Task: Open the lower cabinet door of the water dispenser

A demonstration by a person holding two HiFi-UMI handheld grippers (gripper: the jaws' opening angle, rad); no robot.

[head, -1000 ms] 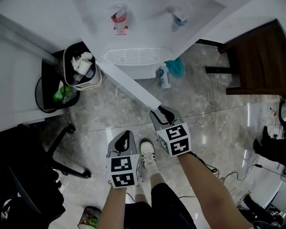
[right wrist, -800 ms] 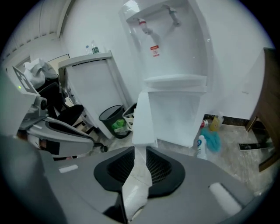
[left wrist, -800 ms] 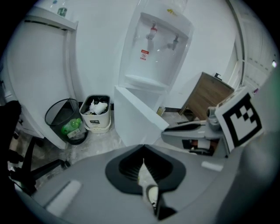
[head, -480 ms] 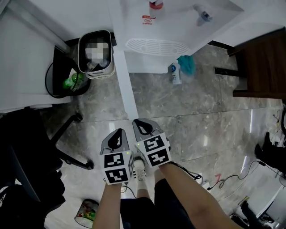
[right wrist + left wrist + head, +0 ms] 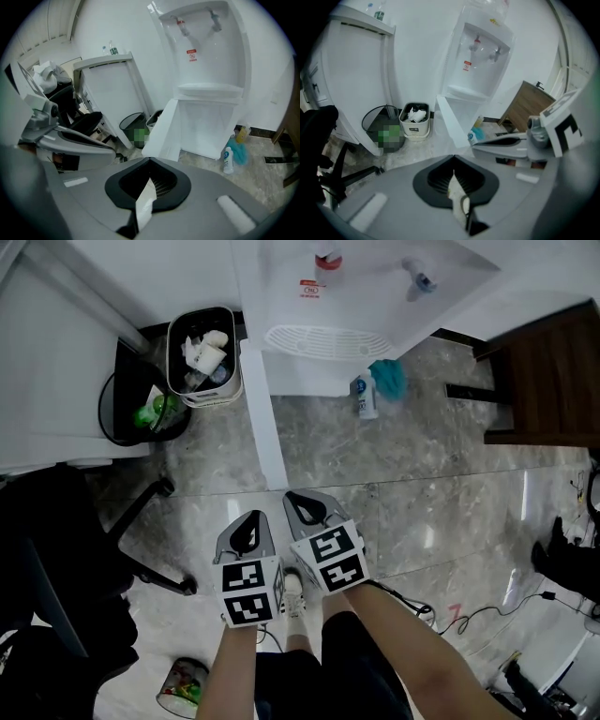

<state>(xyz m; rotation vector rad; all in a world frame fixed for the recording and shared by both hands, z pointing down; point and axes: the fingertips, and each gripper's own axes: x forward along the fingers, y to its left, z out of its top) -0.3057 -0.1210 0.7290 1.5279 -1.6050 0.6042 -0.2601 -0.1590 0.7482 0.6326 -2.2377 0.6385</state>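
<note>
The white water dispenser (image 5: 356, 277) stands at the top of the head view. Its lower cabinet door (image 5: 262, 418) is swung wide open and juts out over the floor toward me. My right gripper (image 5: 294, 497) is just off the door's free end, jaws shut on nothing. In the right gripper view the door (image 5: 164, 131) stands ahead of the closed right gripper (image 5: 150, 161), apart from it. My left gripper (image 5: 251, 518) hangs beside the right one, a little nearer to me, and its jaws also meet with nothing held. The left gripper (image 5: 452, 159) faces the open door (image 5: 450, 122).
A white waste bin (image 5: 202, 357) and a black wire basket (image 5: 141, 413) stand left of the door. An office chair (image 5: 75, 568) fills the lower left. A small bottle (image 5: 364, 395) and a teal cloth (image 5: 389, 376) lie by the dispenser. A dark wooden cabinet (image 5: 548, 381) is at the right. Cables (image 5: 487, 615) trail over the floor.
The door has swung from a slant to wide open. Both grippers have drawn back toward me and to the left, and the right one no longer sits on the door's edge.
</note>
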